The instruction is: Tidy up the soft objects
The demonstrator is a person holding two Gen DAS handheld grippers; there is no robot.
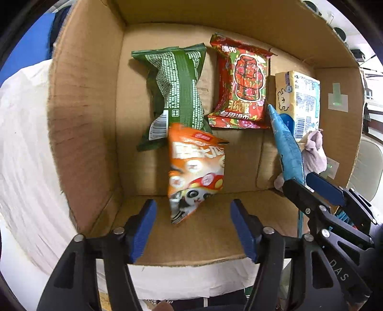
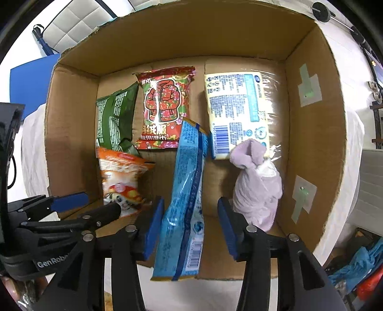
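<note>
A cardboard box (image 1: 83, 95) (image 2: 311, 143) holds a green packet (image 1: 177, 91) (image 2: 115, 117), a red packet (image 1: 241, 83) (image 2: 165, 107), a yellow tissue pack (image 1: 299, 98) (image 2: 237, 105) and a lilac cloth (image 1: 316, 150) (image 2: 256, 186). My left gripper (image 1: 192, 227) is open; a blurred orange panda packet (image 1: 196, 172) (image 2: 122, 177) hangs loose between and beyond its fingers. My right gripper (image 2: 190, 224) (image 1: 306, 181) is open, with a blue packet (image 2: 186, 203) (image 1: 287, 146) between its fingers, apart from both pads.
The box stands on a white cloth (image 1: 24, 155) (image 2: 33, 148). A white padded chair (image 2: 74, 21) is behind it. Blue and red items (image 2: 359, 268) lie low at the right.
</note>
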